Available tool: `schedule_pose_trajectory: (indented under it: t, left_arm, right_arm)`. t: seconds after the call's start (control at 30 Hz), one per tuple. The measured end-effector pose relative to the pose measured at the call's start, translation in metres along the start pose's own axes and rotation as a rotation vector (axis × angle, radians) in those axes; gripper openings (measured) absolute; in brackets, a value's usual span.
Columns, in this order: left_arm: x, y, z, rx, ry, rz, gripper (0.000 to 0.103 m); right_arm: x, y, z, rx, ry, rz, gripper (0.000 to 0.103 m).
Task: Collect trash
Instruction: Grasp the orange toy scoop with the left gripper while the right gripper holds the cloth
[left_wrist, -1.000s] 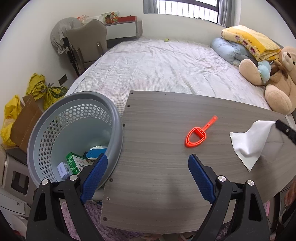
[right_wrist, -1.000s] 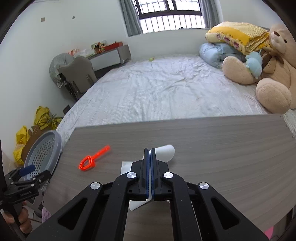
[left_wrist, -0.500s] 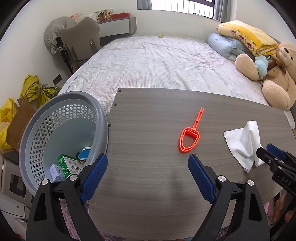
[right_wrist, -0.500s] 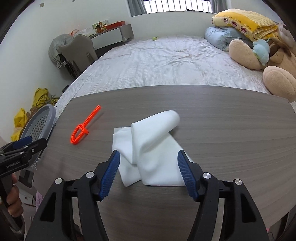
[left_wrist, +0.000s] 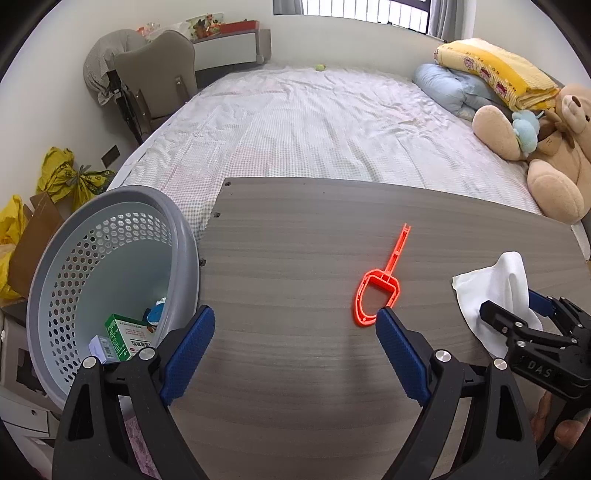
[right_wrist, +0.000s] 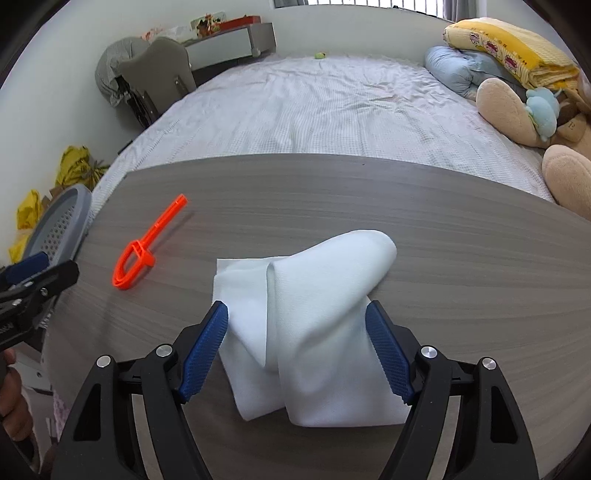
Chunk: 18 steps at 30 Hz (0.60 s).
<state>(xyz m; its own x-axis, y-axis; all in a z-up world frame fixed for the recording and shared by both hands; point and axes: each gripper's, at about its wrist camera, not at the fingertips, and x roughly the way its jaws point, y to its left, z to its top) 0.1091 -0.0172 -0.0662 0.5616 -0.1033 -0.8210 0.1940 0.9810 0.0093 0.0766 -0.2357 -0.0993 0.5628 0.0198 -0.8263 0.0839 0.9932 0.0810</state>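
The grey board (left_wrist: 295, 258) lay across the bed (left_wrist: 314, 122). At its nine o'clock edge stood the grey basket (left_wrist: 48, 280), cartons inside. The white tissue (right_wrist: 314, 314) lay crumpled on the board between the spread, unclenched fingers of the right gripper (right_wrist: 295, 343). The left gripper (left_wrist: 295, 350) hung released too, the orange scoop (left_wrist: 380, 291) at its one o'clock.
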Motion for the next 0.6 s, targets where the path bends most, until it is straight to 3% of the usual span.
schedule_pose_trajectory:
  t: [0.17,0.27,0.33,0.4,0.6]
  left_arm:
    - [0.004,-0.005,0.003,0.005,0.004,-0.002,0.087]
    - [0.009,-0.010,0.004,0.014,0.011,-0.009,0.087]
    - [0.012,-0.013,0.004,0.020,0.019,-0.016,0.087]
    - [0.015,-0.018,0.004,0.031,0.028,-0.028,0.087]
    - [0.027,-0.033,0.004,0.068,0.047,-0.064,0.091]
  right_arm:
    - [0.004,0.006,-0.001,-0.030,-0.011,-0.029,0.072]
    - [0.002,0.007,-0.002,-0.047,-0.025,-0.055,0.049]
    - [0.000,0.002,-0.001,-0.028,-0.032,-0.050,0.020]
    - [-0.001,-0.008,0.001,0.022,-0.034,-0.010,0.011]
    - [-0.015,-0.027,0.003,0.121,-0.068,0.076,0.009]
